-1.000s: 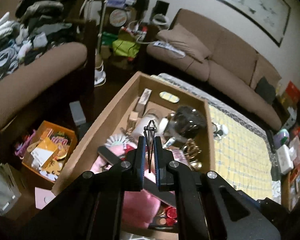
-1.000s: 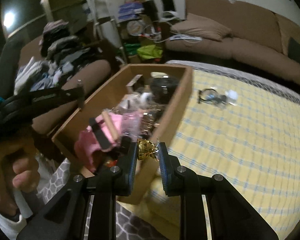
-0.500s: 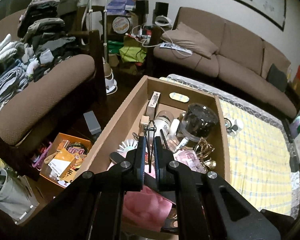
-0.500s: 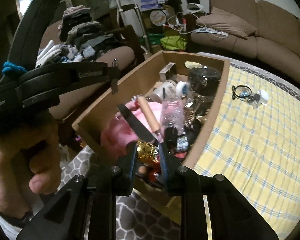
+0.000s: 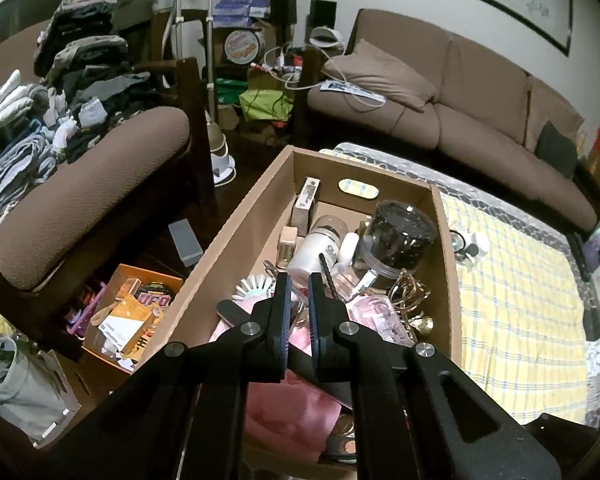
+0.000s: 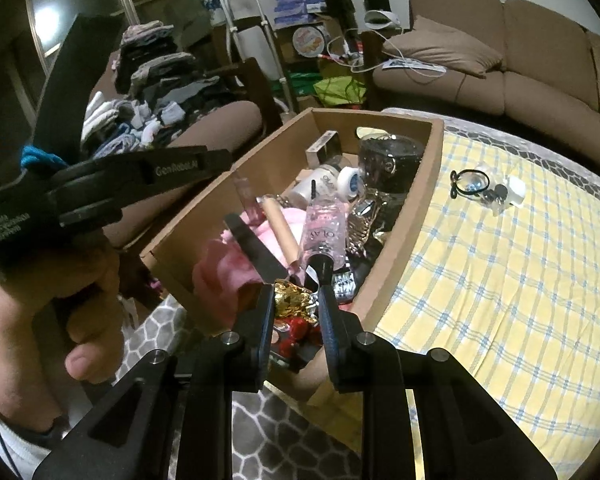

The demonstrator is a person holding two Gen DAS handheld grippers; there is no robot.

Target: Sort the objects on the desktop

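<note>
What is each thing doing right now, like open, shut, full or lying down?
Right hand-held gripper: shut on gold foil candy, over the box.
Left hand-held gripper: nearly closed, grip unclear.
Cardboard box: open on top, crowded.
Clear pink bottle: lying down, black cap on.
Dark jar: lid on, leaning.
Black hair tie: outside the box, on the checked cloth.

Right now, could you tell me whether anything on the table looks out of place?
Yes: a black hair tie and a small white piece lie loose on the yellow checked tablecloth, beside the cardboard box rather than inside with everything else.
</note>
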